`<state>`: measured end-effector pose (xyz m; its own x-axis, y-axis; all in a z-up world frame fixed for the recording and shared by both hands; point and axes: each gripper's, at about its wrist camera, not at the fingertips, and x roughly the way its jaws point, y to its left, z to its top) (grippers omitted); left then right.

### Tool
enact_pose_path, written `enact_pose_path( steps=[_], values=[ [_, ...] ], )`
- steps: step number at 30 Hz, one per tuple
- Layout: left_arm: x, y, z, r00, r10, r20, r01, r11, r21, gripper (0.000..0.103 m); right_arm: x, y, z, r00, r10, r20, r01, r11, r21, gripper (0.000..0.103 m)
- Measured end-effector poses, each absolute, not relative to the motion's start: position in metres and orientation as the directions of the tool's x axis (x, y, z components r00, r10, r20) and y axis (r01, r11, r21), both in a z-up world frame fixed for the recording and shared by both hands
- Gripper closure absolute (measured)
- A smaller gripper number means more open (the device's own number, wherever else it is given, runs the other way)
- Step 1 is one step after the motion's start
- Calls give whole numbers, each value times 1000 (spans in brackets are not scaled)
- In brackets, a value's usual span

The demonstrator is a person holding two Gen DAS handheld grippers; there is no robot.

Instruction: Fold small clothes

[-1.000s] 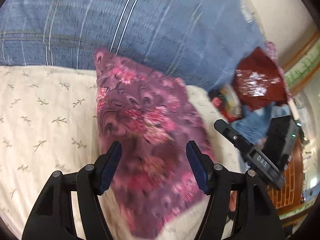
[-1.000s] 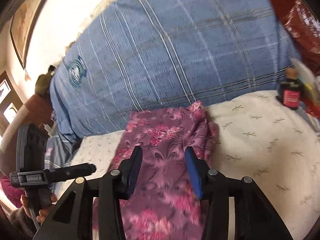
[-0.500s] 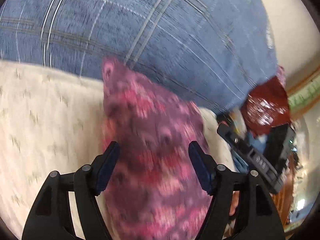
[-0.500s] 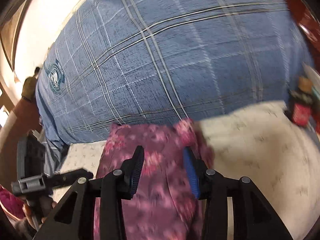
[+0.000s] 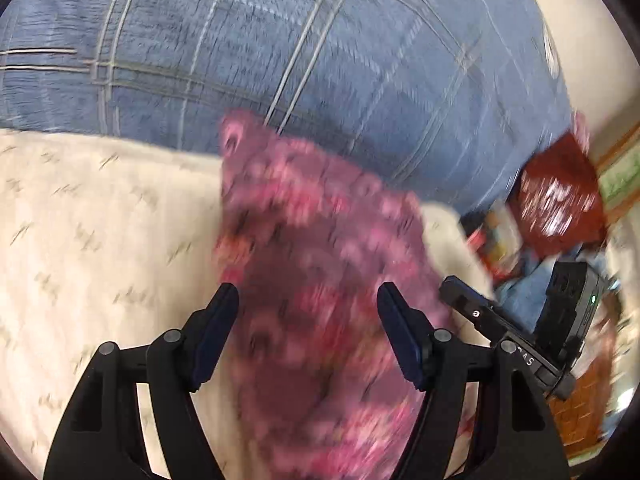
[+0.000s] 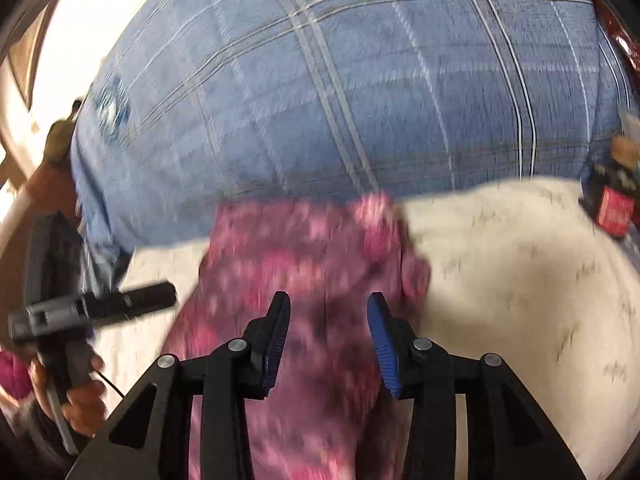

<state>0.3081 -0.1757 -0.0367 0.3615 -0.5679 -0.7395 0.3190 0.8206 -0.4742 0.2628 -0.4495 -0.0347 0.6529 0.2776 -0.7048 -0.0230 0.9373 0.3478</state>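
Garment (image 5: 320, 280): purple floral, stretched long on the cream bed sheet (image 5: 100, 240), far end against the blue checked blanket (image 5: 320, 60). Narrowed lengthwise already, judging by its shape; crosswise folds probably left. Left tool (image 5: 308, 316) and right tool (image 6: 328, 320) both apart above the near cloth, gripping nothing. Blurred throughout.

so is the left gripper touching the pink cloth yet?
Cannot tell. In the left wrist view the left gripper stands open over the blurred pink cloth, neither pad visibly pressing it. In the right wrist view it sits beside the cloth, with no clear contact or gap.
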Motion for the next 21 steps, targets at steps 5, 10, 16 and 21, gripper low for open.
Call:
enact_pose_path(
  steps=[5,10,16,21],
  values=[
    [290,-178,-60,308,-524,-794,306,845,-439,30,251,-449,-38,610,221,-761,9,959,285,52],
    [300,-134,-54,238,-651,-721,194,759,-622,31,220,-513,-45,650,344,-677,137,824,550,45],
    [302,-143,-76,117,-733,-671,145,681,-718,30,217,-523,-72,633,518,-576,69,703,708,44],
    [303,-174,-75,132,-744,-654,167,668,-726,15,239,-492,-69,569,589,-575,-57,725,686,35]
  ],
)
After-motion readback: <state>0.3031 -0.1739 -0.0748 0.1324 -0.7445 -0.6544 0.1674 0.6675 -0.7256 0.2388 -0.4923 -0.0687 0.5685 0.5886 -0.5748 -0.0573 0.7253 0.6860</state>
